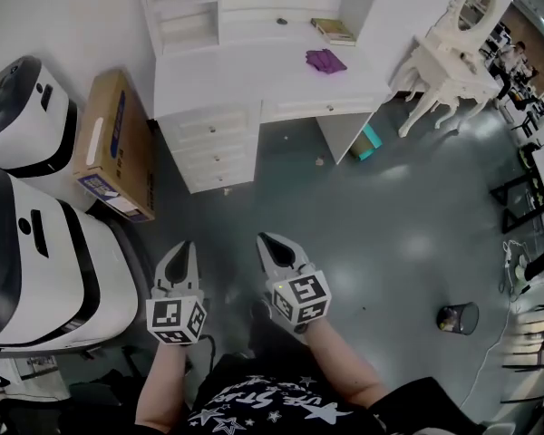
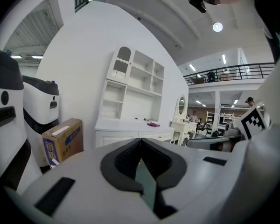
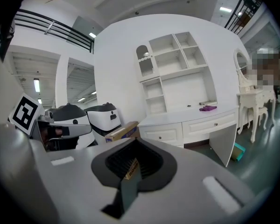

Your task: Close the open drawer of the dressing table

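Head view: white dressing table (image 1: 254,72) with a shelf unit stands against the wall at the top of the frame. A purple cloth (image 1: 325,60) lies on its top, right of centre. Whether any of its drawer fronts (image 1: 322,109) stands out cannot be told from this angle. A cardboard box (image 1: 116,143) leans just left of the table, and an ornate vanity (image 1: 446,57) with an oval mirror stands to its right. Left gripper (image 1: 185,250) and right gripper (image 1: 267,243) are side by side over grey floor (image 1: 363,234), well short of the table, both pointing toward it.

Left gripper view: jaws pressed together at the tips, nothing between them. Dressing table (image 2: 126,125) sits straight ahead, beyond the tips, with the box (image 2: 63,141) to its left.

Right gripper view: jaws closed, empty. Dressing table (image 3: 186,118) is ahead and right of the tips. White machines (image 3: 100,118) stand left of it.
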{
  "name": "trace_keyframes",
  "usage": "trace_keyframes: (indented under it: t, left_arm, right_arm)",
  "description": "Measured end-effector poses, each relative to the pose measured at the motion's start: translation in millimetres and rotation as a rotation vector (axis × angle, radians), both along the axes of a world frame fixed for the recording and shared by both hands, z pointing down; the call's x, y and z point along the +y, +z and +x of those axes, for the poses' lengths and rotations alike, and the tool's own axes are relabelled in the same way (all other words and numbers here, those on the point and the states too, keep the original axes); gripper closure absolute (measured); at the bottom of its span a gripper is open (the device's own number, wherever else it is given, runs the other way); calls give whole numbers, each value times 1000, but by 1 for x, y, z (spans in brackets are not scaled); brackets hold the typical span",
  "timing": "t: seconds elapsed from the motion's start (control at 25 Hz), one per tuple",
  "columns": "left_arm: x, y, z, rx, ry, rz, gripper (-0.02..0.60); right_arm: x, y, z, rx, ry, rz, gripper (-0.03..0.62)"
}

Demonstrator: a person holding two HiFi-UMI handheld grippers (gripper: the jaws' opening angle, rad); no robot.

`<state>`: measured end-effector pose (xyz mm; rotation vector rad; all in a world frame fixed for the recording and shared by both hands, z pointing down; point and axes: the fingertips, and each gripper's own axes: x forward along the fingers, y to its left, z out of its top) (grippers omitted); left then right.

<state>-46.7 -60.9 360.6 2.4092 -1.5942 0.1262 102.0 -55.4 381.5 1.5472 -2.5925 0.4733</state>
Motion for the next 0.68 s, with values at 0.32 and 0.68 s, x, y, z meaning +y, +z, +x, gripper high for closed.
trace_keyframes:
  t: [0.32, 0.68]
  left_arm:
    - [79, -26, -24, 5, 11, 59, 572]
    - [156, -41, -42, -14, 35, 111, 572]
  right_arm:
    - [73, -32, -28, -1, 4, 70, 591]
    - [148, -46, -46, 4, 16, 114, 591]
